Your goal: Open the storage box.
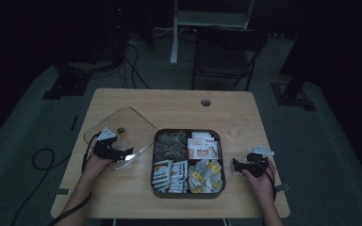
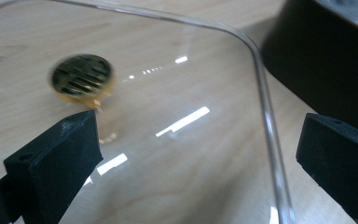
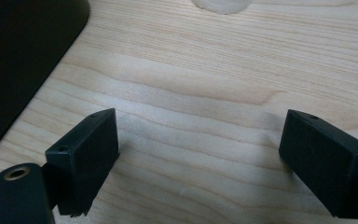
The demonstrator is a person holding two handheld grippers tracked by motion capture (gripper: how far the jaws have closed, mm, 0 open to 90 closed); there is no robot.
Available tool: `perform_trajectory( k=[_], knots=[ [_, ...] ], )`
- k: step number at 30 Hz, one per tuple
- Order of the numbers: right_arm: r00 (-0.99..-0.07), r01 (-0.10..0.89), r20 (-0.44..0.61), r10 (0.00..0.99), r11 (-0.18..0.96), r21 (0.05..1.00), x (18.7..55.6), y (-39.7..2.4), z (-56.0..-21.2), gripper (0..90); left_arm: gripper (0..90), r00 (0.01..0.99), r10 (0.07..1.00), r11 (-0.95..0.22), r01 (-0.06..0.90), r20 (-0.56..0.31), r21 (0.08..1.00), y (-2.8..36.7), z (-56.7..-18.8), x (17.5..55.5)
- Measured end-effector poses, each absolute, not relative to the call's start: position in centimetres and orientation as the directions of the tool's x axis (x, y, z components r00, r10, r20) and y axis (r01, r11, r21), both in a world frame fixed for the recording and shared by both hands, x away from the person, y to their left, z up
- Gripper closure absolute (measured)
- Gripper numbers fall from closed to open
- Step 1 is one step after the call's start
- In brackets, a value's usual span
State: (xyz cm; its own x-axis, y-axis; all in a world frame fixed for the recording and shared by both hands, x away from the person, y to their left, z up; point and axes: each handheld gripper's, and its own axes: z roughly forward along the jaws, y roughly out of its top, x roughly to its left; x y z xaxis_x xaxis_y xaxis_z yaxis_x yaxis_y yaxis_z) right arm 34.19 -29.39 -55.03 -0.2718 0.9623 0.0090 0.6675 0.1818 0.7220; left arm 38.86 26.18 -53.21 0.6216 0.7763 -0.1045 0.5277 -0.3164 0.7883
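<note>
The clear lid (image 1: 122, 123), with its gold knob (image 2: 81, 77), is laid flat on the counter (image 1: 179, 103), left of the compartmented tea tray (image 1: 188, 133). The left claw (image 1: 122, 153) is held released over the lid's near edge, gripping nothing. The right claw (image 1: 238, 165) is held released above bare counter, right of the tray.

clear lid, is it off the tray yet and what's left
Done: the clear plastic lid lies flat on the wooden table, beside the open black four-compartment tray. In hand: nothing; left tongs open over the lid's edge, right tongs open. Left: whatever follows with the packets.
</note>
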Motion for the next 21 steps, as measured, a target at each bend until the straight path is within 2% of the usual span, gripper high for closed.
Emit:
perform_trajectory(
  k=[9,13,21],
  knots=[
    [-0.272,0.667,0.009,0.962,0.182,0.722,34.2,-29.4,-55.0,11.3,0.4,0.679,0.727,-0.344,0.485,-0.098,0.804,25.4,-53.5,37.1],
    [-0.271,0.667,0.01,0.962,0.181,0.722,34.2,-29.4,-55.0,11.3,0.4,0.719,0.692,-0.368,0.426,-0.063,0.826,24.8,-53.3,36.1],
    [-0.271,0.668,0.01,0.963,0.18,0.722,34.2,-29.4,-55.0,11.3,0.4,0.788,0.612,-0.391,0.374,-0.066,0.841,23.9,-52.8,34.5]
  ],
)
